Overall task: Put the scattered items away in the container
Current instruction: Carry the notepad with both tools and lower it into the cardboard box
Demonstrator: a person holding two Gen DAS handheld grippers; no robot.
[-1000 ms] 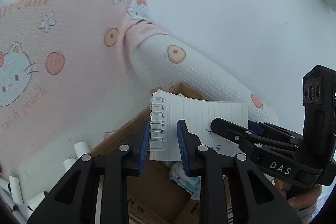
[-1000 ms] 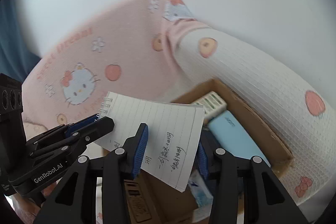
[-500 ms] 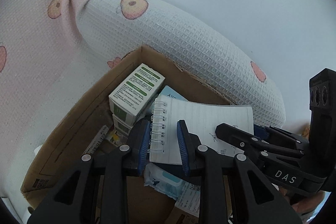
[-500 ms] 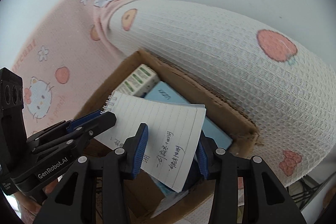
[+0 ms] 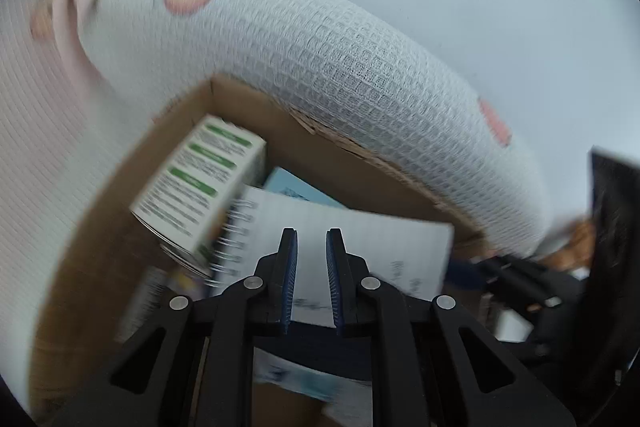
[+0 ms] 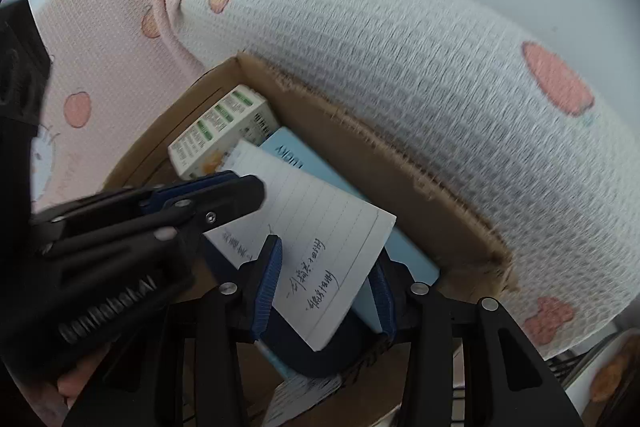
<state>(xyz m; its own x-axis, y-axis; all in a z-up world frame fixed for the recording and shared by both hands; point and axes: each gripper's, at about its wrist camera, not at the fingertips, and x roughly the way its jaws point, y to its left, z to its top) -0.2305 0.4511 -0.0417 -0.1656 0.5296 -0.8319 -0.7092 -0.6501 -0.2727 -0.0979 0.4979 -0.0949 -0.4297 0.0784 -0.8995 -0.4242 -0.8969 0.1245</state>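
A white spiral notepad [image 5: 360,239] with handwriting lies inside the brown cardboard box [image 5: 328,155], over a light blue item and against a green-and-white carton [image 5: 200,183]. My left gripper [image 5: 311,239] is open, its blue pads above the notepad's middle, no longer around the spiral edge. In the right wrist view the notepad [image 6: 316,227] sits tilted in the box [image 6: 384,171]. My right gripper [image 6: 324,271] stands wide open around the notepad's lower edge, not squeezing it. The left gripper [image 6: 224,195] shows beside it.
A white waffle-weave roll with peach prints [image 6: 420,67] presses against the box's far wall. A pink Hello Kitty blanket [image 6: 92,39] lies to the left. A light blue pack [image 6: 288,155] and a wipes packet [image 5: 304,383] lie in the box.
Both grippers lowered the notepad into the box. The left gripper let go of the spiral edge and shifted right over the page; the notepad now rests on the box's contents.
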